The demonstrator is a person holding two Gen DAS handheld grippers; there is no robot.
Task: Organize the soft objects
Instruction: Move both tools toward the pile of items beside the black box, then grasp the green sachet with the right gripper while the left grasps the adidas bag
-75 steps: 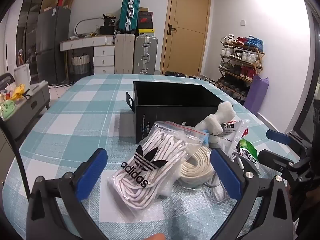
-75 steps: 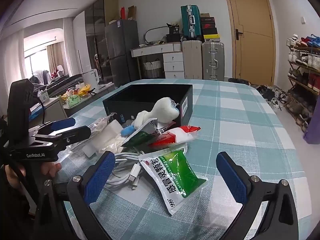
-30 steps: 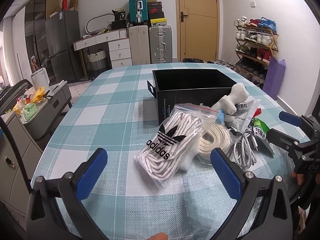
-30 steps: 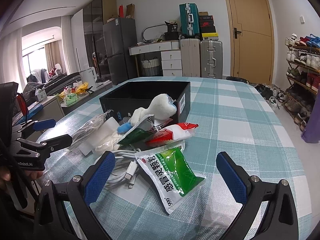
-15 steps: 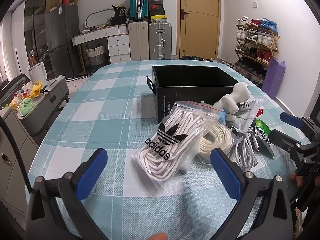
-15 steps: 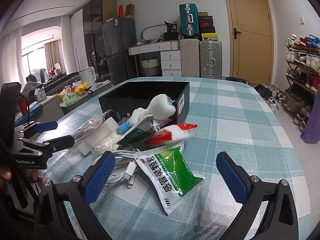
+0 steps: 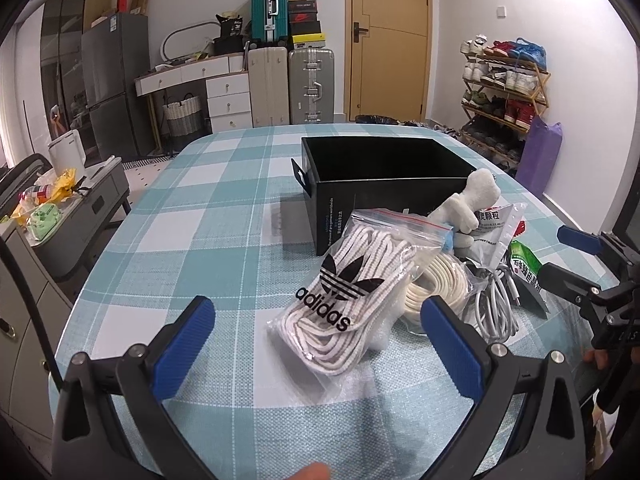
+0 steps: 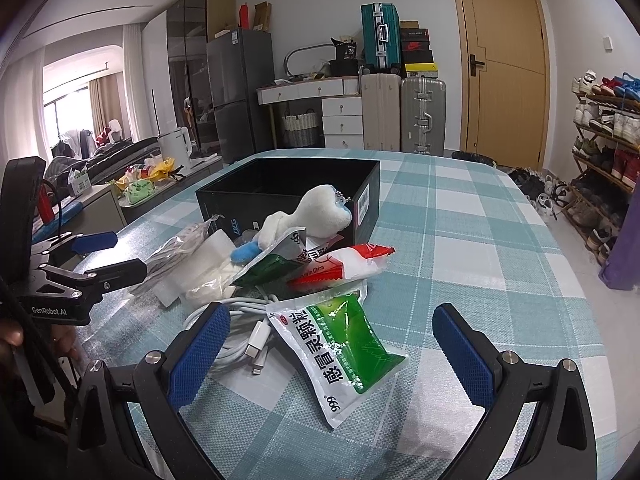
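A black open box (image 7: 384,184) stands on the teal checked table (image 7: 200,240); it also shows in the right wrist view (image 8: 288,196). In front of it lies a pile: a clear adidas bag of white laces (image 7: 352,288), a coil of cream rope (image 7: 436,288), a white plush bone (image 7: 472,200) (image 8: 316,212), white cables (image 8: 248,336), a green medicine sachet (image 8: 344,344) and a red and white sachet (image 8: 344,264). My left gripper (image 7: 316,336) is open and empty just short of the laces bag. My right gripper (image 8: 332,352) is open and empty over the green sachet.
Suitcases and a white dresser (image 7: 228,92) stand at the far wall by a wooden door (image 7: 388,40). A shoe rack (image 7: 504,92) and a purple bag (image 7: 540,156) are to the right. A grey side cabinet (image 7: 68,216) with clutter stands left of the table.
My left gripper has drawn back and risen, so the pile looks smaller and farther. My right gripper has hardly moved. Both stay open.
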